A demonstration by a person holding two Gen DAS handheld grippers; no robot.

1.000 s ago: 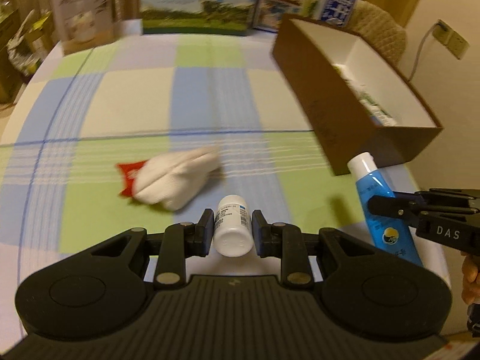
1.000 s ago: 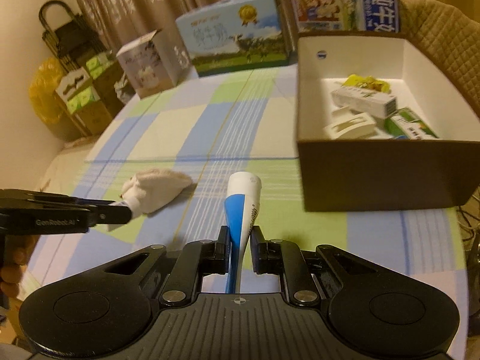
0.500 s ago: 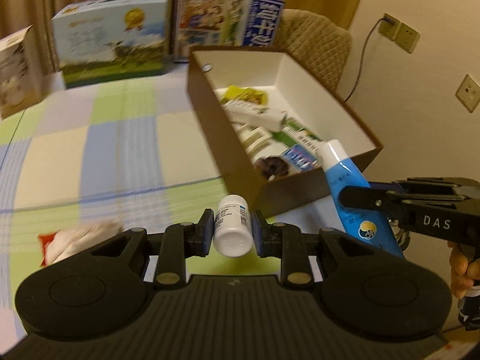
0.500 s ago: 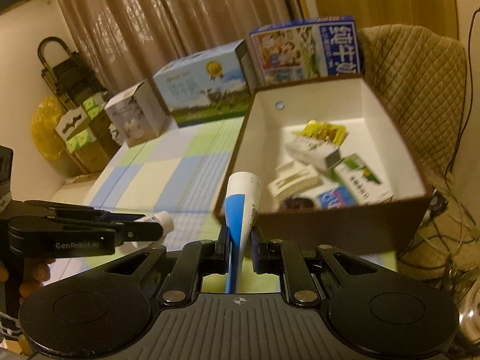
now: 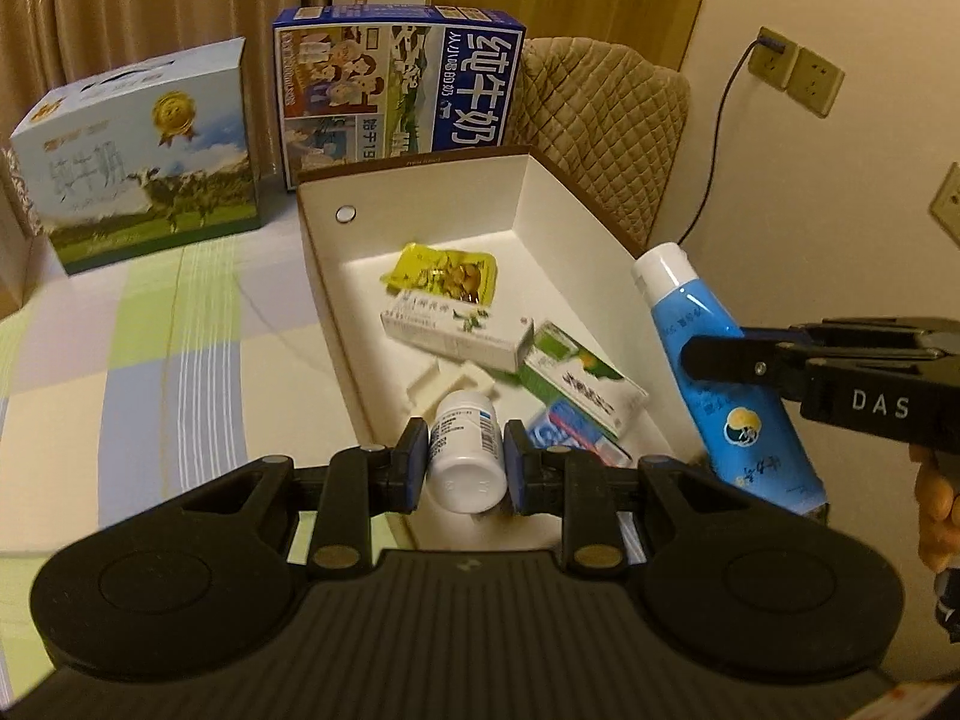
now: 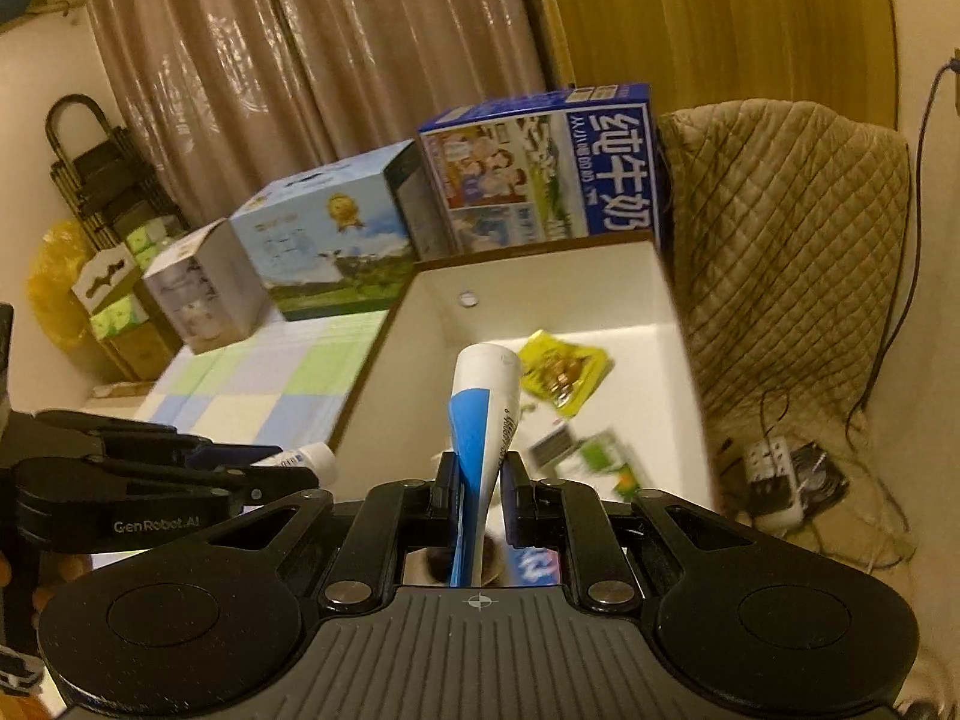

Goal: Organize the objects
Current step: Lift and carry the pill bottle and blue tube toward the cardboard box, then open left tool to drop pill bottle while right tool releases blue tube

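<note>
Black grippers, blue-padded fingers (image 5: 414, 463), brass screws, "DAS" and "GenRobot.AI" lettering, bare-skinned hand (image 5: 936, 495)

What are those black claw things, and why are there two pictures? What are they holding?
They are two grabbing tools, one in each of a person's hands. Each has a small camera looking out along its jaws, so you get one picture per tool. The left gripper squeezes a white pill bottle. The right gripper squeezes a blue and white tube. Both hang over an open cardboard box on a checked tablecloth. Inside lie a yellow packet and small medicine boxes. Two milk cartons stand behind.
</note>
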